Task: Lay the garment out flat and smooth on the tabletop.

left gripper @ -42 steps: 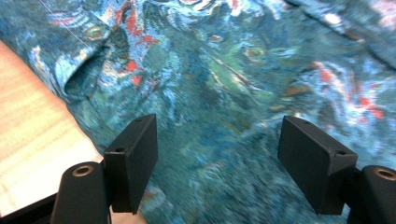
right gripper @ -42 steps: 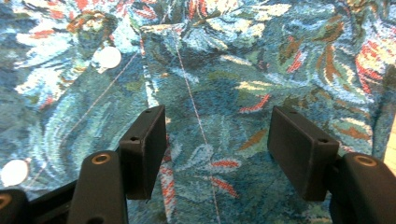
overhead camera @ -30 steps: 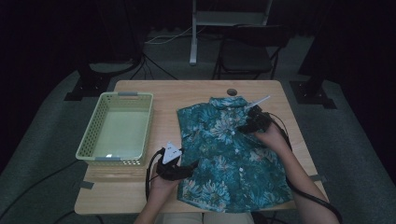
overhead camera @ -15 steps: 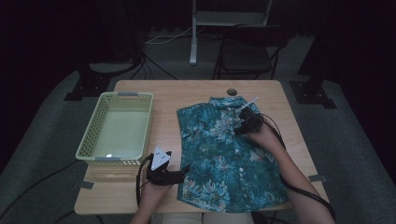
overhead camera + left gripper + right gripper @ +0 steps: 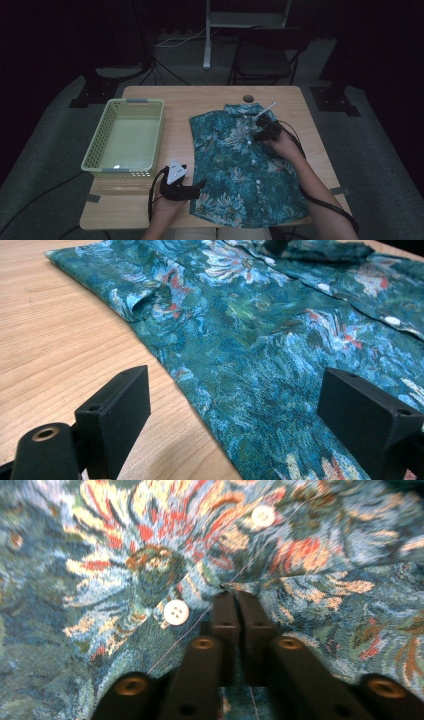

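- R gripper (image 5: 235,592) pinched on shirt (image 5: 245,170) near placket (buttons beside).
- L gripper (image 5: 235,405) agape over hem edge; drop low, get under cloth w/o bunching.

Both forearms are bare, no sleeves. Each gripper is black with blocky rectangular jaws and brass-ringed screw holes; the left gripper (image 5: 192,189) carries a grey three-cornered plate, and black cables trail from both.

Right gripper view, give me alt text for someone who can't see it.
The right gripper's two black jaws are shut together, pinching a fold of a teal floral button-up shirt. Two white buttons show: one left of the jaws, another above.
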`<action>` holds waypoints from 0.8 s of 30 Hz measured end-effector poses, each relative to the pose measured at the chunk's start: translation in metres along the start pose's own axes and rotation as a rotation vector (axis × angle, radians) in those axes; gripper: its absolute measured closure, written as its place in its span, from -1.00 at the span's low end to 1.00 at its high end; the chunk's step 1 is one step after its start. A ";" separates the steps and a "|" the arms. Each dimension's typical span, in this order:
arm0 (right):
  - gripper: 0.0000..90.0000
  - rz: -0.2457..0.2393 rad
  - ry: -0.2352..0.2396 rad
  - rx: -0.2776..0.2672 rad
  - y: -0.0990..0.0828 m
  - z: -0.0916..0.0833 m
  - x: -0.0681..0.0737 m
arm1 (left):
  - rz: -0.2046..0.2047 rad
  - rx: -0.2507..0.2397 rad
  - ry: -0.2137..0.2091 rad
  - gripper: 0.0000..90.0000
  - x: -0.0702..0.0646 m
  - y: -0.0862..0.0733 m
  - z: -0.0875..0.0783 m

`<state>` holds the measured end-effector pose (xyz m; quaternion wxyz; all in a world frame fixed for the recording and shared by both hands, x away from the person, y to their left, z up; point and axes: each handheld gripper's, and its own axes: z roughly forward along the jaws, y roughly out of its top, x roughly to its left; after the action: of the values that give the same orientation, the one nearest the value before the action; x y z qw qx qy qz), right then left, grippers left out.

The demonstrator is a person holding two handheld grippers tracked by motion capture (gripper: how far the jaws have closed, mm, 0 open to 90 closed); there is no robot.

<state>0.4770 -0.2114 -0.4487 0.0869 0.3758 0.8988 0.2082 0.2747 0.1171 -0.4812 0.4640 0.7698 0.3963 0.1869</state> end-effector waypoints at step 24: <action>0.98 0.359 -0.200 -0.176 -0.040 -0.082 -0.091 | -0.025 -0.012 -0.010 -0.68 0.003 -0.001 -0.002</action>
<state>0.4894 -0.3270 -0.3926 0.1695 0.5395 0.7828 0.2598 0.2747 0.1204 -0.4812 0.4729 0.7629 0.4025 0.1798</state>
